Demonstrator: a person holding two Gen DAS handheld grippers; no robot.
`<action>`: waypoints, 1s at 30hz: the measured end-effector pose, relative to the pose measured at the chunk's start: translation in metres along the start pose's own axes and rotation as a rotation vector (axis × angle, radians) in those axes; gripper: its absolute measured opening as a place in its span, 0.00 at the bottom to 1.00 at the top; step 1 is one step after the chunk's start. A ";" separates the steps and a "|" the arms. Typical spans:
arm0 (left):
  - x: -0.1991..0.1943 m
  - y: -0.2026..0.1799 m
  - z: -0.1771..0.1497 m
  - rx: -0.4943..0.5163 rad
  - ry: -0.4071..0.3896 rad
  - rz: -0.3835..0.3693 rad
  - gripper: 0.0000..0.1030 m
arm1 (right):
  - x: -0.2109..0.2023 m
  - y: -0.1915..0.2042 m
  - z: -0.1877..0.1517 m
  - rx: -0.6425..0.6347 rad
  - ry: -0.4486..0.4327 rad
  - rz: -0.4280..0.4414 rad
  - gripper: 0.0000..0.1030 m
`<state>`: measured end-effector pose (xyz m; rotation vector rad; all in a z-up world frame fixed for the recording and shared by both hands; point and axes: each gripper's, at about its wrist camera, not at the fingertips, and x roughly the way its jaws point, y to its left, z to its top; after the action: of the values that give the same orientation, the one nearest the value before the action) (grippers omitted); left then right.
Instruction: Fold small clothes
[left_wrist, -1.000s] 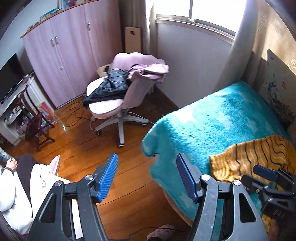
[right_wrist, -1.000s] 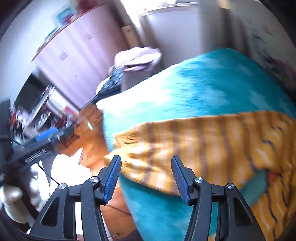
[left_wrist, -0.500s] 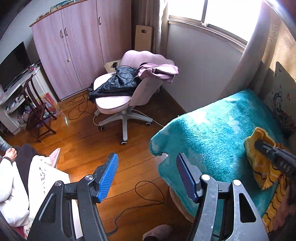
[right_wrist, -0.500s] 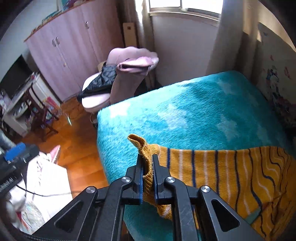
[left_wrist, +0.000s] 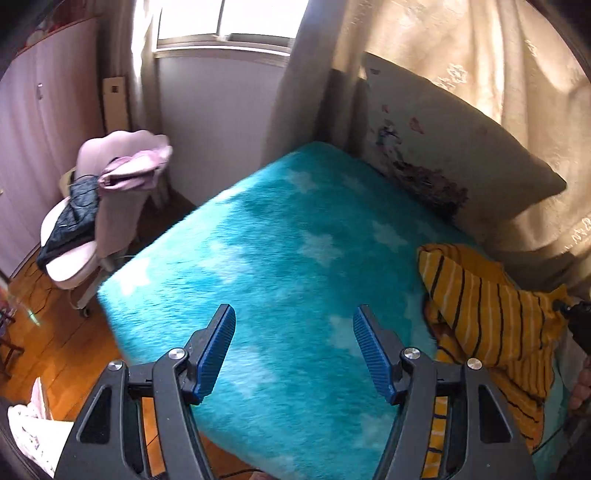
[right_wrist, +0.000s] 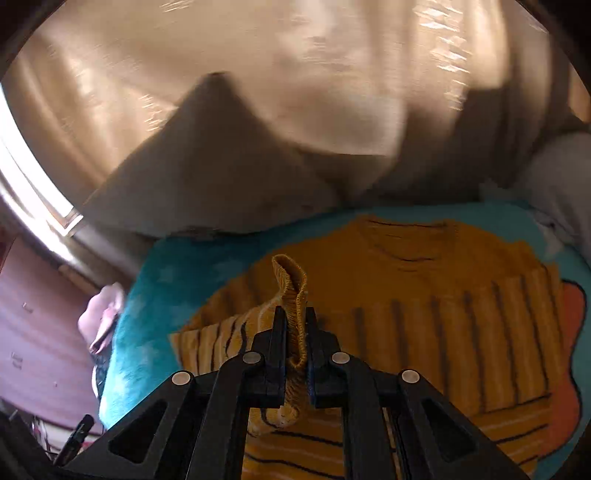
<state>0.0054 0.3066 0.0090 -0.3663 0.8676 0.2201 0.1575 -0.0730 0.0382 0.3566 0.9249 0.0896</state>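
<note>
1 gripper has the work in hand and 1 does not. The right gripper has its jaws pressed together on a ribbed cuff or hem edge of the striped yellow sweater, and that pinched edge stands up in a fold between the pads, above the rest of the cloth. The bulk of the sweater lies spread on the teal blanket, ahead of the right jaws and reaching off to their right, with its dark stripes running roughly away from the camera.

From the left wrist view the same sweater is bunched at the right side of the bed, near the pillow that leans against the curtain. The left gripper hovers over bare blanket with its jaws wide apart and nothing between them; the sweater sits to its right, clear of the blue pads.

So the right arm is the nearer one, already attached. The coming move likely turns on carrying the pinched edge across the body of the sweater, while the left gripper would have to travel rightward to pin or take a second edge.
</note>
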 end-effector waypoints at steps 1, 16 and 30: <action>0.007 -0.015 0.002 0.021 0.015 -0.034 0.64 | 0.001 -0.022 -0.001 0.033 0.000 -0.041 0.08; 0.121 -0.156 0.012 0.218 0.217 -0.266 0.67 | 0.034 -0.166 -0.003 0.188 0.071 -0.205 0.10; 0.131 -0.176 0.000 0.284 0.279 -0.239 0.08 | -0.004 -0.204 -0.013 0.254 -0.004 -0.154 0.52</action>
<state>0.1469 0.1504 -0.0536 -0.2339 1.1034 -0.1792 0.1296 -0.2618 -0.0351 0.5193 0.9584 -0.1711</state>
